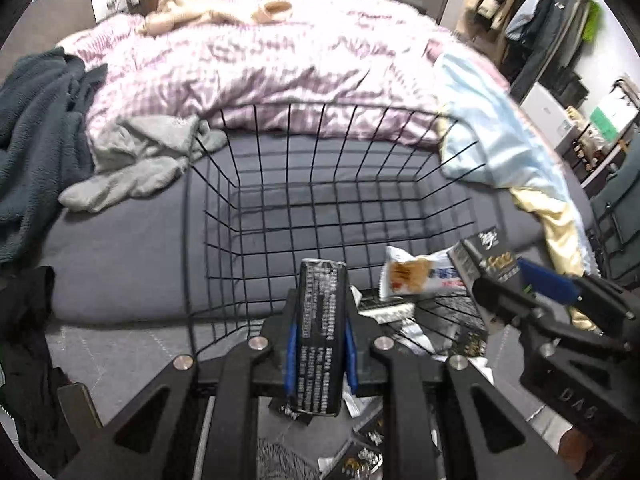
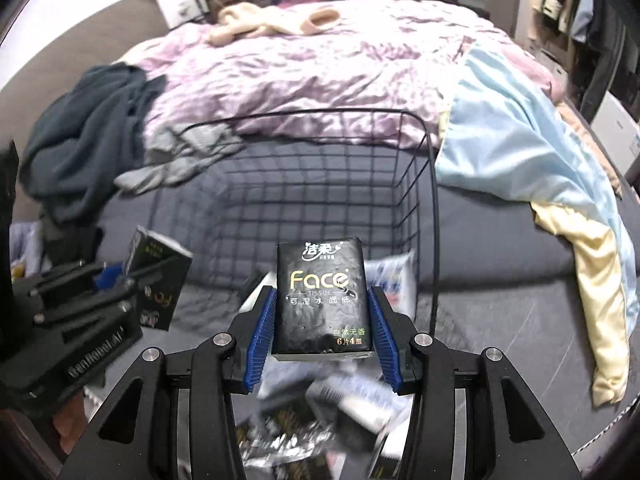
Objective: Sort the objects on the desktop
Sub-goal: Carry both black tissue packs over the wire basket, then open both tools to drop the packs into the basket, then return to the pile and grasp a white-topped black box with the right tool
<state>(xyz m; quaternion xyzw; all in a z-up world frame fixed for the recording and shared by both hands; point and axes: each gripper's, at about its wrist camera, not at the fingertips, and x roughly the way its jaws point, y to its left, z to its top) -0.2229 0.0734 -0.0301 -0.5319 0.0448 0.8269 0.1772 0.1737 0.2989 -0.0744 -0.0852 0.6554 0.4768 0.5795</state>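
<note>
My left gripper is clamped narrow on a black tissue pack held edge-on; my right gripper grips a second tissue pack across its wider face. I judge both are held upright so they can drop into the wire basket just ahead, with the snack packet below.

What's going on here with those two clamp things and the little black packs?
A person is sorting small items with a handheld gripper in each hand. The left gripper is shut on a black tissue pack, held edge-on. The right gripper grips another tissue pack by its sides, label facing the camera. Both are held above a pile of packets, at the near end of a wire basket on the bed.
</note>
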